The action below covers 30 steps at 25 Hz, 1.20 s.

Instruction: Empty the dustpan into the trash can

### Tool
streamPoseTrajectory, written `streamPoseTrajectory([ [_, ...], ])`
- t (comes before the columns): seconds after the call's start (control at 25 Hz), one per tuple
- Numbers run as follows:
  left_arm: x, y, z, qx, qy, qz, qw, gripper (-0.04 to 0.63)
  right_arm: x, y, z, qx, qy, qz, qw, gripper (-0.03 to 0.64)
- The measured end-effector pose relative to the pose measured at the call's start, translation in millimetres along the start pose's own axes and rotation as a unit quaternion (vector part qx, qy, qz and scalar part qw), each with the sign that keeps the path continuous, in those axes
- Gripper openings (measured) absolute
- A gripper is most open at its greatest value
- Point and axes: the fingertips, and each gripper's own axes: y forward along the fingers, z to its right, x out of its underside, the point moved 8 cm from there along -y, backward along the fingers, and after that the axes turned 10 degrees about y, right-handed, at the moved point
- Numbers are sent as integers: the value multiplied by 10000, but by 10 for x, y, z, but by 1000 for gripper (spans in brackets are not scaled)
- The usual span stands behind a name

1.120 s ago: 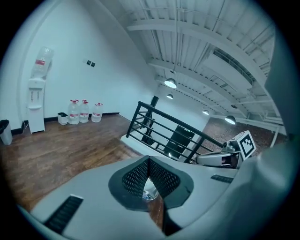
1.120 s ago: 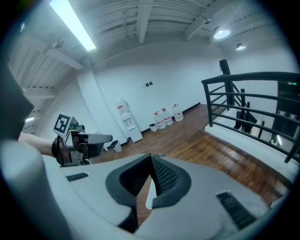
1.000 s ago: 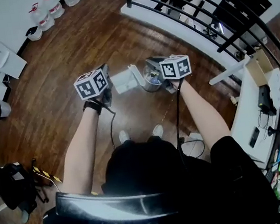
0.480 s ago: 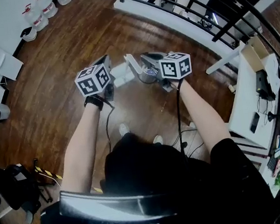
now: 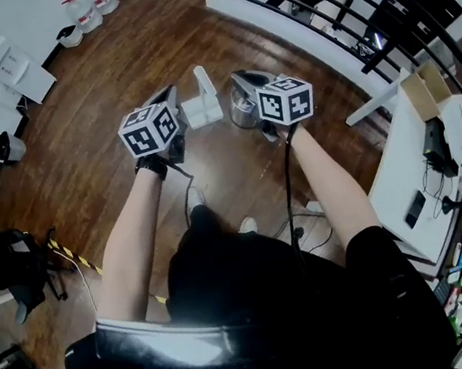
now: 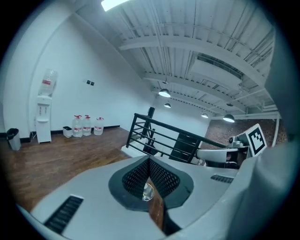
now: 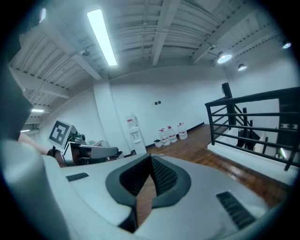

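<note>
The left gripper [image 6: 149,171] and the right gripper [image 7: 151,168] are both fully closed and empty. The white plastic dustpan [image 5: 201,107] stands on the brown wooden floor [image 5: 113,76] beside the round metal trash can [image 5: 244,114]. The emptying seems not yet begun.

Left tongs [image 6: 149,161], right tongs [image 7: 151,159] — both closed

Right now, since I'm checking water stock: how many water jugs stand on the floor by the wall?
3, side by side against the white wall: left jug, middle jug, right jug. The dispenser beside them carries a fourth bottle. None looks hidden.
</note>
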Motion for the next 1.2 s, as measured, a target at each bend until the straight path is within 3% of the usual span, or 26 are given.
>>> streamPoseTrajectory([
  [0.36,145,-600,372,-504,95,-150,9986,-2,290,-332,-162,-272,249,-364,9987,5],
  [0.6,184,-805,363,-420,-46,-89,9991,-2,457,-397,-325,-603,471,-452,9960,5],
  [1.2,134,-868,140,-209,-202,-83,9995,-2,552,-268,-566,-487,424,-510,9966,5],
])
